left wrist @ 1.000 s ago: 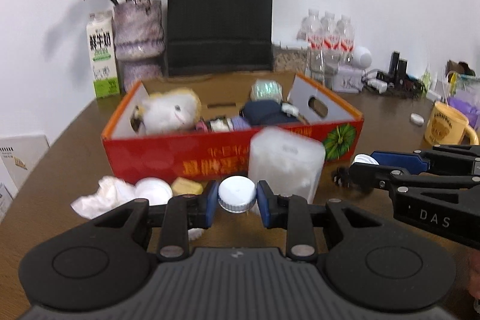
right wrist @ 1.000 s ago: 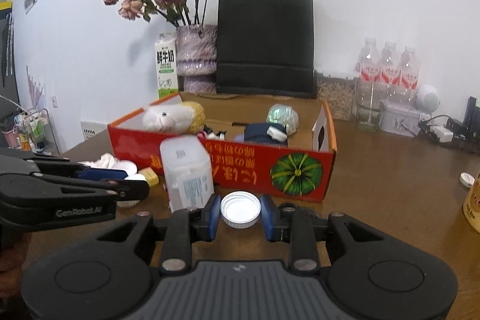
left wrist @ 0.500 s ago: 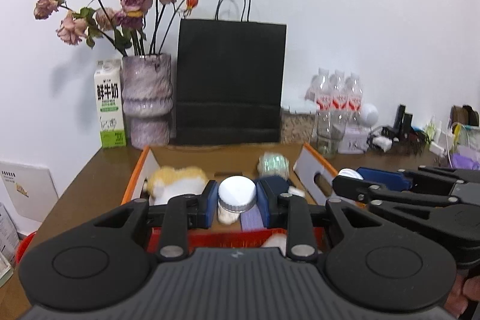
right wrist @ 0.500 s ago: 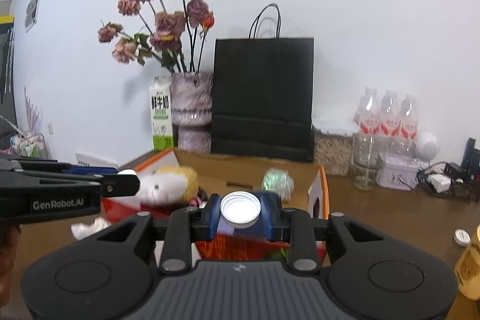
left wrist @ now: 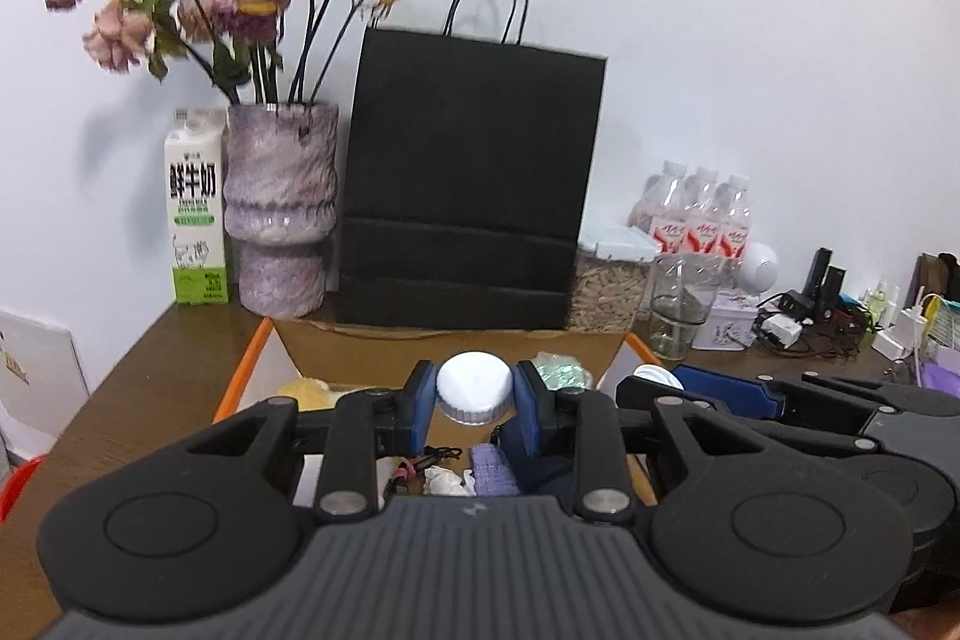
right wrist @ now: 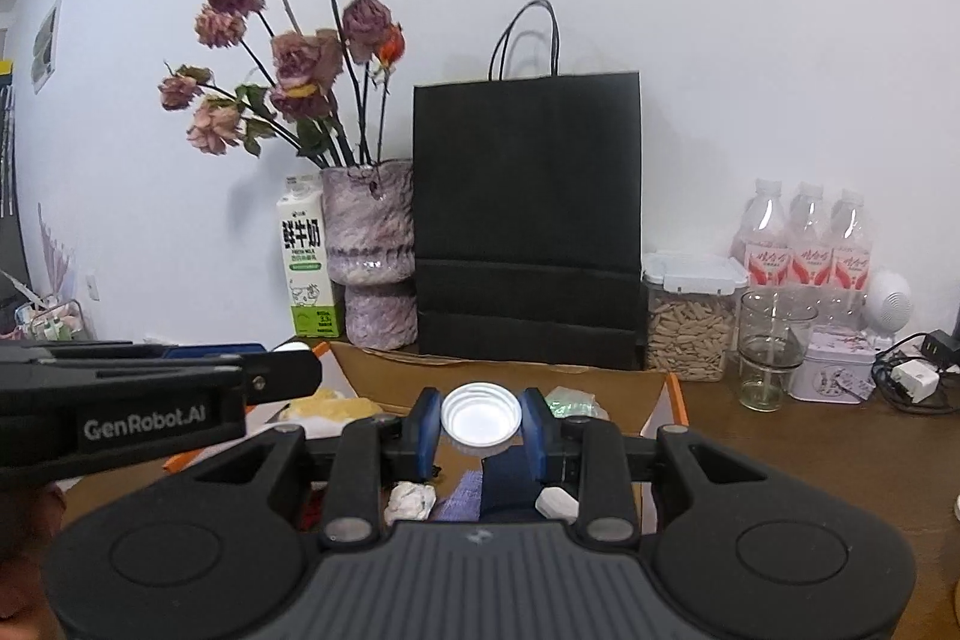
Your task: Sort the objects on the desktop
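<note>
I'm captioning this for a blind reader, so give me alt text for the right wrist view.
The right claw grips a white bottle cap, open side up, above an orange cardboard box of small items. The left claw reaches in from the left, also over the box. Behind stand a black paper bag, a vase of dried roses and a milk carton.

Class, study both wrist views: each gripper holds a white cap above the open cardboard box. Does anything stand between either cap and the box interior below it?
Nothing visible does. The left gripper holds its white cap and the right gripper holds its white lid over the cardboard box, whose top is open. Only loose items already inside lie beneath.
</note>
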Motion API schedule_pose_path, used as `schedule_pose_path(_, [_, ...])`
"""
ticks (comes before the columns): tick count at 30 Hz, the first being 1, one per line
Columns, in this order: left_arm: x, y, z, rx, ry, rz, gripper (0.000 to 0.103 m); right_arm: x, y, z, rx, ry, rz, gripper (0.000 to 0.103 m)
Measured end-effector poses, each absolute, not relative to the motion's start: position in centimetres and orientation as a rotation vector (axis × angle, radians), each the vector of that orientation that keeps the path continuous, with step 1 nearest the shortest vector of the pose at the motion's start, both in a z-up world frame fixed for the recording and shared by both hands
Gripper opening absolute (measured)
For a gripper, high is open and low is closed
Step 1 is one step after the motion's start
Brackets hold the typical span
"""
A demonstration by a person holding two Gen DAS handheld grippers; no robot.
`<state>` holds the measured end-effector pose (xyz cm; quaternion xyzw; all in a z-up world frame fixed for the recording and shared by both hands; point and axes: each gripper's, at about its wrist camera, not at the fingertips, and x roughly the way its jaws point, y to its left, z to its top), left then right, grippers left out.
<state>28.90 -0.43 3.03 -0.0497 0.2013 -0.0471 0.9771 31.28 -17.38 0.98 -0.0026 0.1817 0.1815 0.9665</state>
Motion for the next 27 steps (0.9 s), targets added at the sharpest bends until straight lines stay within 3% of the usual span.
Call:
schedule_pose_path(14, [35.7, -1.1, -1.2, -0.051, 0.557, -0.074, 0.029, 38.7, -16.3, -3.0, -0.043, 0.499, 0.364, 0.027])
schedule_pose_path(27, [37.2, -1.7, -3.3, 0.005, 0.641, -0.042, 0.029, 40.6, -16.2, -5.3, -0.063, 0.613, 0.358, 0.027])
